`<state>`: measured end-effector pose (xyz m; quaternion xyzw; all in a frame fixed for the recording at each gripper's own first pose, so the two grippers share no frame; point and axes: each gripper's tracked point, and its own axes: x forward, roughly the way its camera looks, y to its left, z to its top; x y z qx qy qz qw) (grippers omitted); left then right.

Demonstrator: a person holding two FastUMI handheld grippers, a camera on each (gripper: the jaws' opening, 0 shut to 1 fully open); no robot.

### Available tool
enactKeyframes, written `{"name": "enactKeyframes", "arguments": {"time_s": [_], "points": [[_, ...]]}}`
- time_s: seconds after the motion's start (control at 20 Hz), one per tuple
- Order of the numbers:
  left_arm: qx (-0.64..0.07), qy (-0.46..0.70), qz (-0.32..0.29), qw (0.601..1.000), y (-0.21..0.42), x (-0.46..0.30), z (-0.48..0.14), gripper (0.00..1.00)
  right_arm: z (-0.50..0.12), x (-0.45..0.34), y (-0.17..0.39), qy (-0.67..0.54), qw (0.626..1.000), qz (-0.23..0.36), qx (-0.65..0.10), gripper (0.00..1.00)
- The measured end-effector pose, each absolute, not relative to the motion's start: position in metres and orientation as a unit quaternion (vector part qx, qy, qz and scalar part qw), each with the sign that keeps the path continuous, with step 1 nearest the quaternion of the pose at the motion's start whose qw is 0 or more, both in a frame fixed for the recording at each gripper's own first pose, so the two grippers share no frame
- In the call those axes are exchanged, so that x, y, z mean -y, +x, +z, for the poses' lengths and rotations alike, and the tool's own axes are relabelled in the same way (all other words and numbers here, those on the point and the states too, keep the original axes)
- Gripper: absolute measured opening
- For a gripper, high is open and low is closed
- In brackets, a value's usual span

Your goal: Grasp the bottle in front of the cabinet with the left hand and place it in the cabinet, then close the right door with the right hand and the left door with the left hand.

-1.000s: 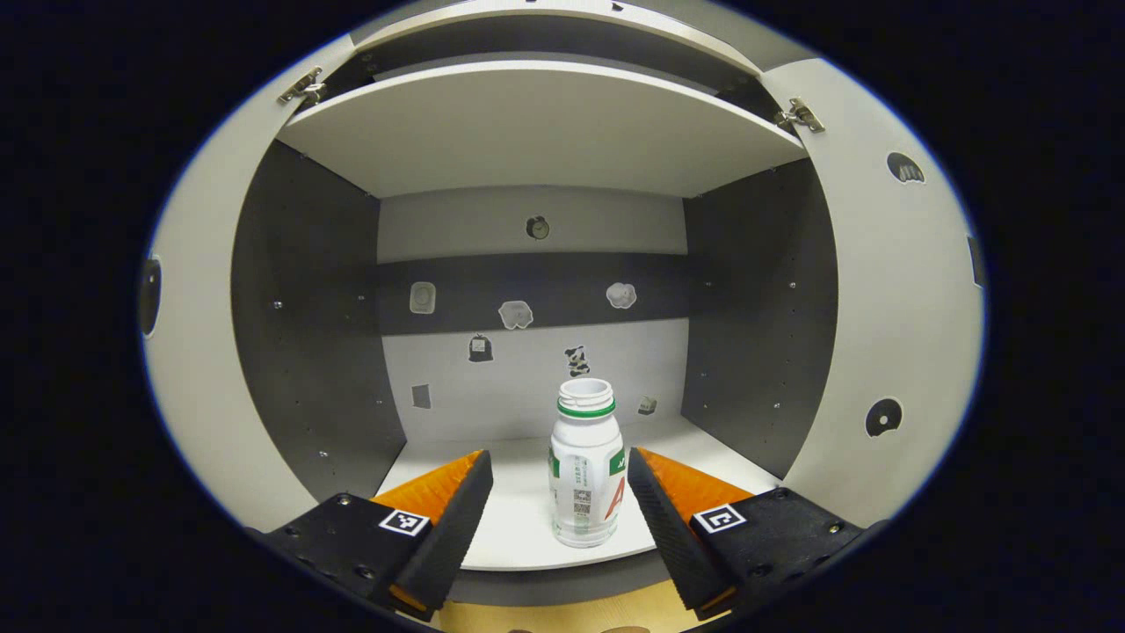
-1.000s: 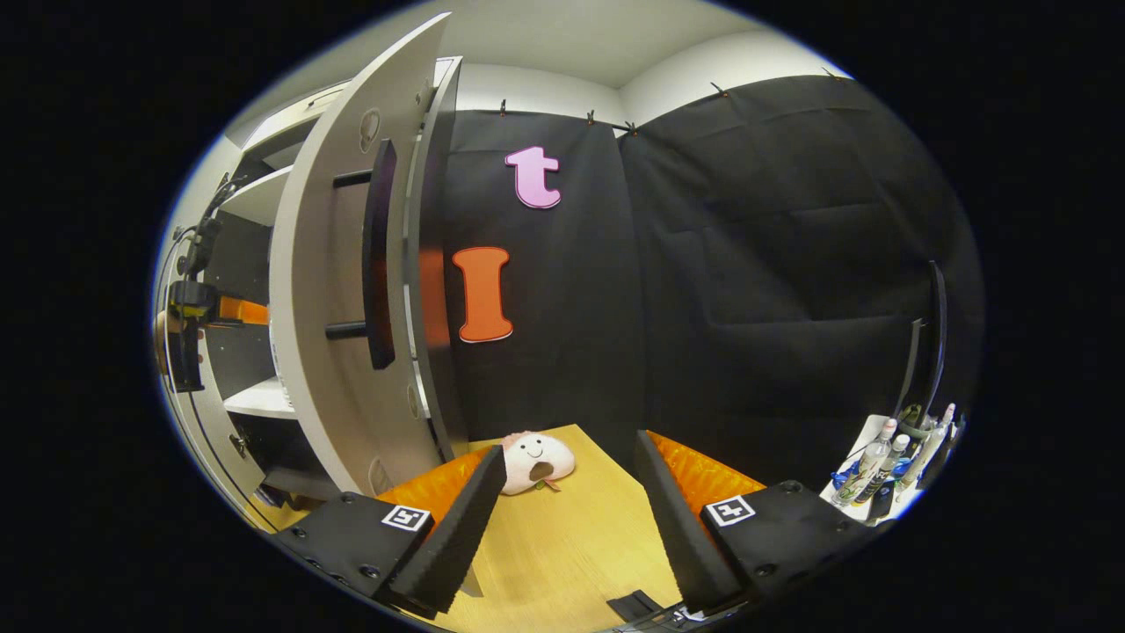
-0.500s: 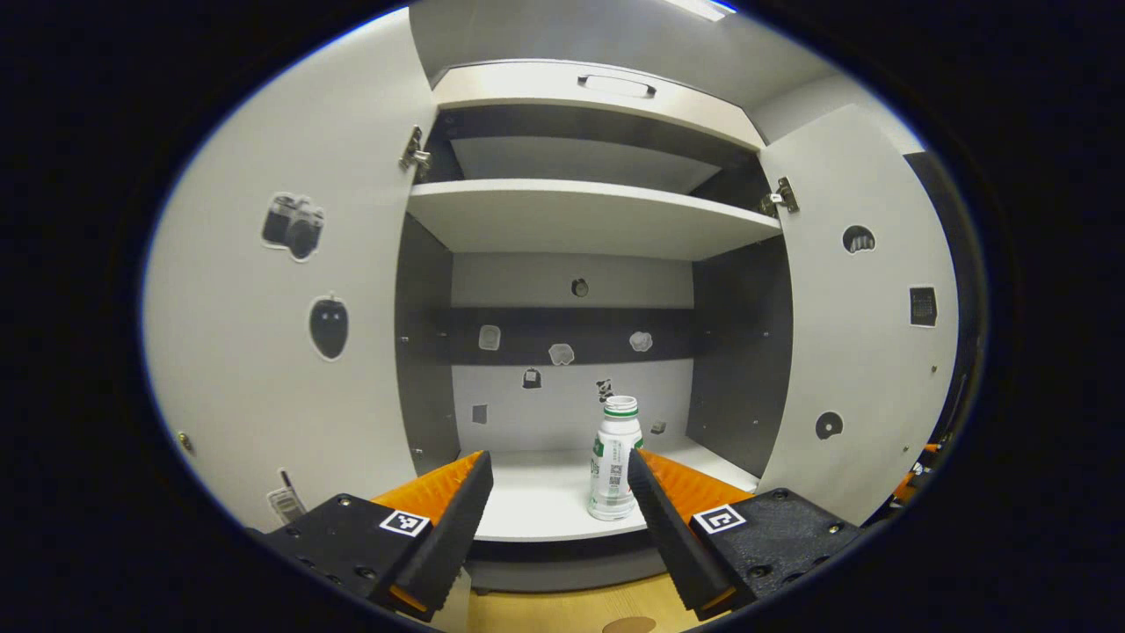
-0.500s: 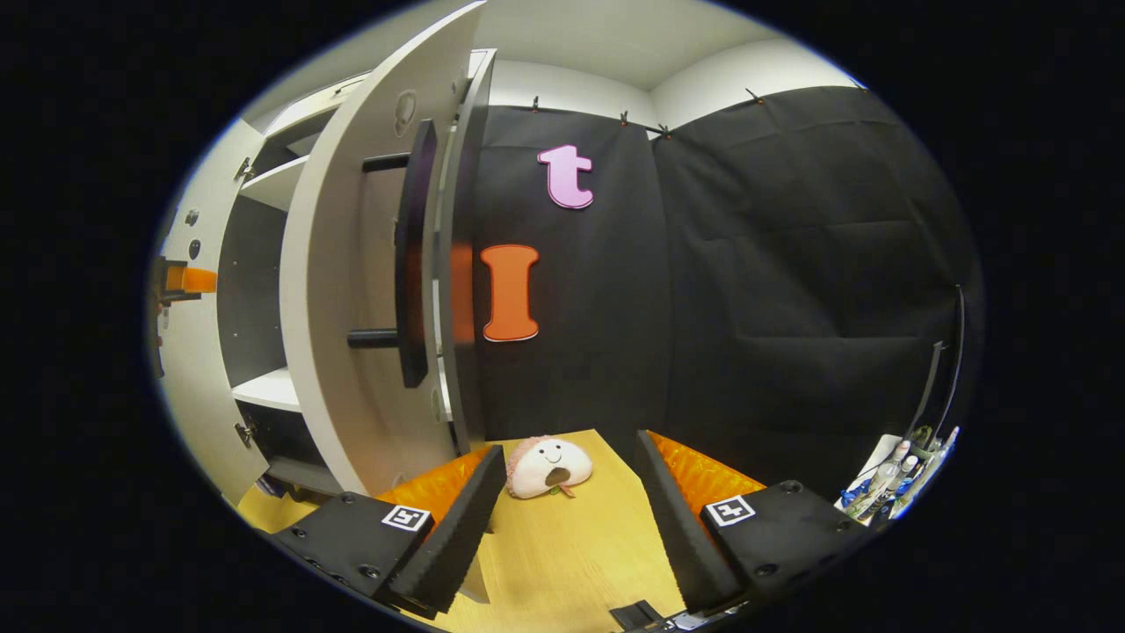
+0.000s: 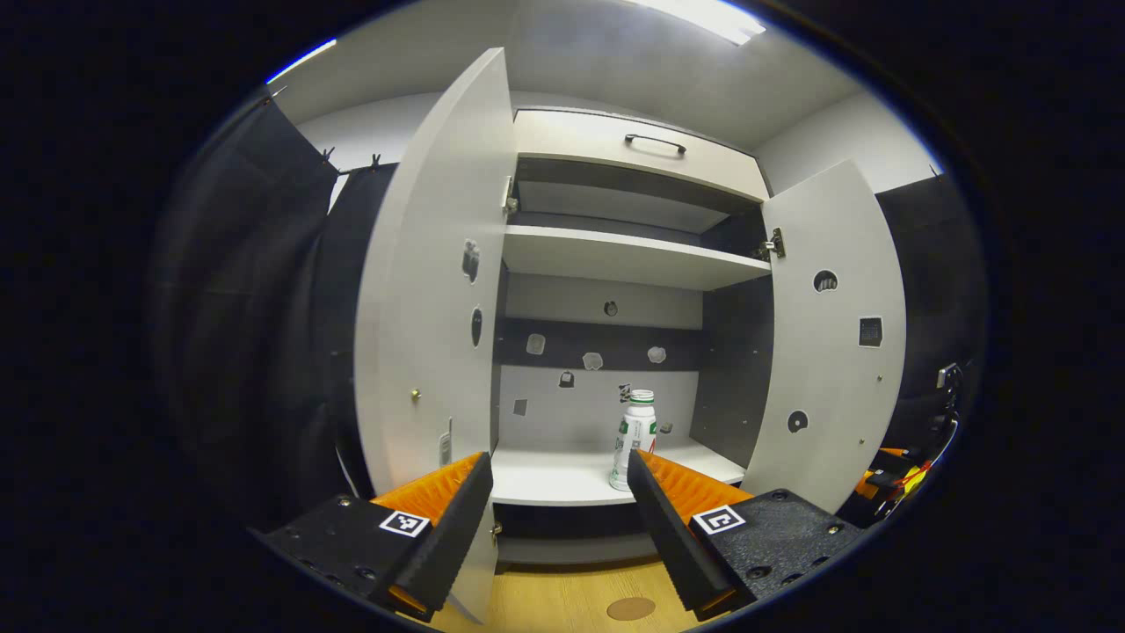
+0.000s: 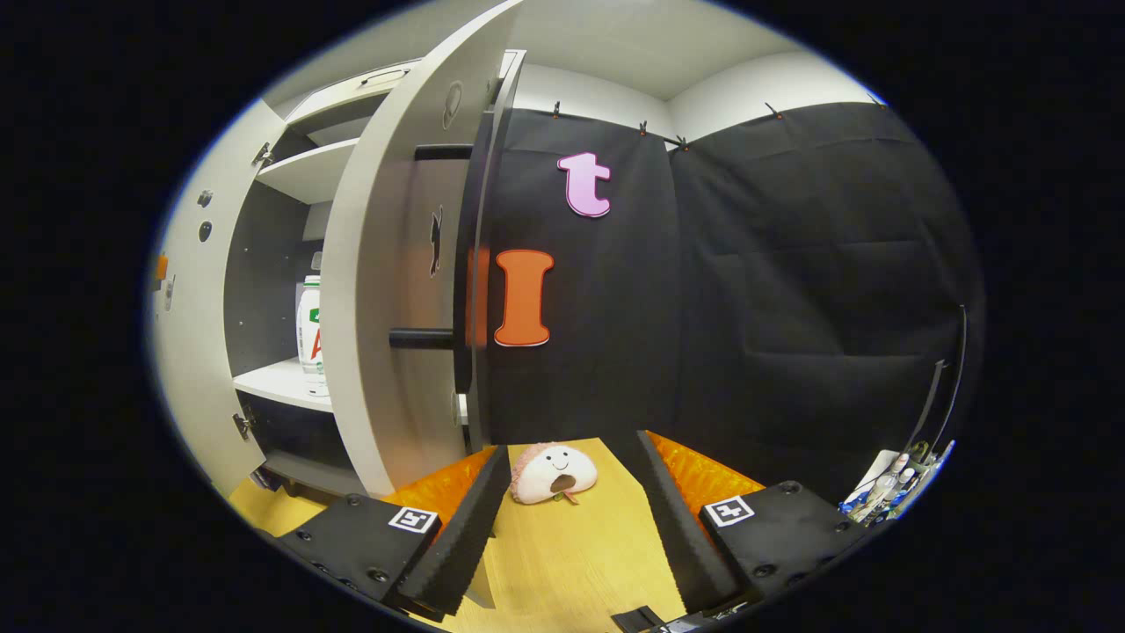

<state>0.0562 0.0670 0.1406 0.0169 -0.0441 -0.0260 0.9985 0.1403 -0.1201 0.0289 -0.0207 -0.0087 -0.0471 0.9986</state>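
Both grippers' fingers are spread wide and hold nothing: the left gripper (image 5: pixel 559 492) faces the open cabinet (image 5: pixel 615 255), the right gripper (image 6: pixel 571 501) hangs over the wooden tabletop (image 6: pixel 571 554) near a plush toy (image 6: pixel 554 472). The white bottle (image 5: pixel 635 439) stands upright on the lower shelf (image 5: pixel 554 479), right of centre. The left door (image 5: pixel 435 325) and the right door (image 5: pixel 831 343) stand open.
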Motion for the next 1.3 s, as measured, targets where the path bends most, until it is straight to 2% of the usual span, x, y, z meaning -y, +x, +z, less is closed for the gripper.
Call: {"name": "enactKeyframes", "arguments": {"time_s": [0.05, 0.25, 0.3, 1.3], "points": [[0.042, 0.007, -0.022, 0.999, 0.049, -0.074, 0.137, 0.94, 0.029, 0.118, 0.14, -0.019, 0.999, -0.048, 0.007, 0.87], [0.032, -0.019, -0.003, 0.999, 0.03, -0.106, 0.119, 0.95, 0.025, 0.107, 0.136, -0.005, 0.999, -0.046, 0.007, 0.84], [0.024, -0.021, 0.006, 0.999, 0.028, -0.113, 0.114, 0.95, 0.025, 0.102, 0.136, -0.003, 0.999, -0.043, 0.006, 0.92], [0.009, -0.016, 0.094, 0.995, -0.009, -0.179, 0.089, 0.95, 0.026, -0.081, 0.176, -0.047, 0.991, 0.121, 0.017, 0.93]]}}
